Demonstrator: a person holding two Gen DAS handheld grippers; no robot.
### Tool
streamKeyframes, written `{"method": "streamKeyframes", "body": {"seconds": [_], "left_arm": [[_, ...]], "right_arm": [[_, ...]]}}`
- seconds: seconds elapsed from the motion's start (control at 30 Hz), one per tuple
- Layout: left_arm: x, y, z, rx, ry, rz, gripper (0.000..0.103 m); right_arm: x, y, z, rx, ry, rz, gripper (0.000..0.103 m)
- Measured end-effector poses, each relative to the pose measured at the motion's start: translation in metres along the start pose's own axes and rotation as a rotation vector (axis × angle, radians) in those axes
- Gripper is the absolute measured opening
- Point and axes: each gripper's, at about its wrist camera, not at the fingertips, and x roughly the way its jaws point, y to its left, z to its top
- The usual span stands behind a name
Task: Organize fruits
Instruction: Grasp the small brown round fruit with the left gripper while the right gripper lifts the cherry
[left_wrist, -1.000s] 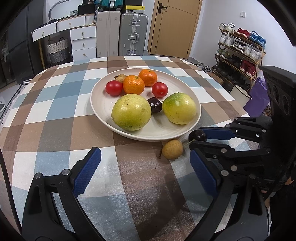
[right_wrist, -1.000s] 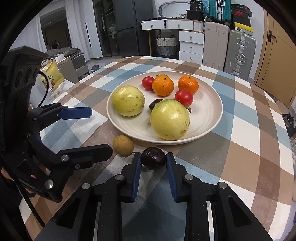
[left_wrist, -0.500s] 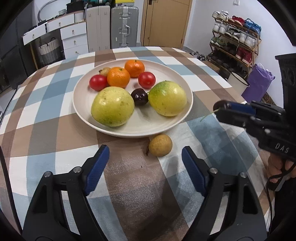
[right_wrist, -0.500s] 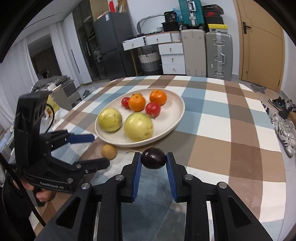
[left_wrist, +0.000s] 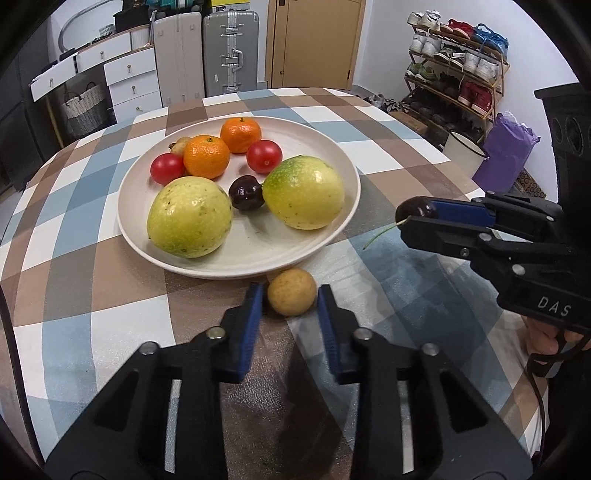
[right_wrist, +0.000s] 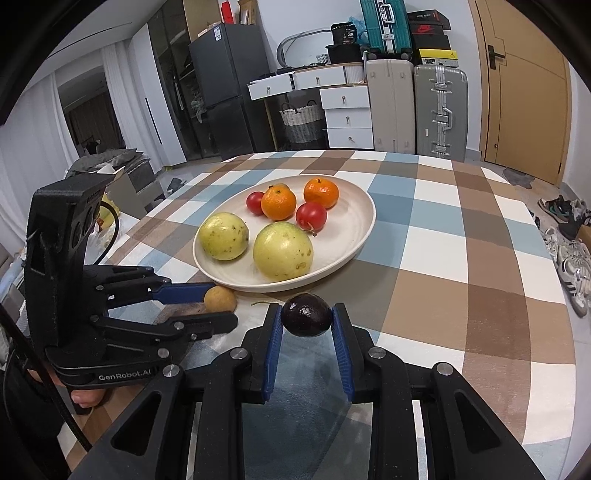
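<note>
A cream plate (left_wrist: 332, 155) (right_wrist: 354, 236) holds two large yellow-green fruits (left_wrist: 190, 216), two oranges (left_wrist: 206, 156), two tomatoes (left_wrist: 264, 156), a dark cherry (left_wrist: 245, 192) and a small tan fruit at the back. A small tan longan (left_wrist: 291, 291) (right_wrist: 220, 300) lies on the cloth just in front of the plate. My left gripper (left_wrist: 290, 299) (right_wrist: 221, 301) has its blue pads close on both sides of the longan. My right gripper (right_wrist: 306, 319) (left_wrist: 417, 212) is shut on a dark cherry (right_wrist: 306, 314) (left_wrist: 415, 208) with a green stem, held above the table right of the plate.
The round table carries a checked blue, brown and white cloth (left_wrist: 92, 280). Beyond it stand suitcases (left_wrist: 231, 55), white drawers (left_wrist: 129, 85), a door and a shoe rack (left_wrist: 454, 74). A fridge (right_wrist: 229, 92) stands at the back in the right wrist view.
My left gripper has moved forward and narrowed around the longan. My right gripper has carried the cherry lower and nearer the plate.
</note>
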Motion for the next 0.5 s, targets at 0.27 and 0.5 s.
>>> {"method": "streamKeyframes", "body": {"seconds": [0.27,0.5], "left_arm": [[-0.005,0.003,-0.002,-0.008,-0.015,-0.015,0.024],[-0.014,0.002,-0.005,-0.002,-0.046,-0.025,0.024]], "right_arm": [[0.002,0.001,0.000,-0.003,0.008,-0.002,0.027],[0.001,0.000,0.002,0.004,0.006,-0.008,0.027]]}}
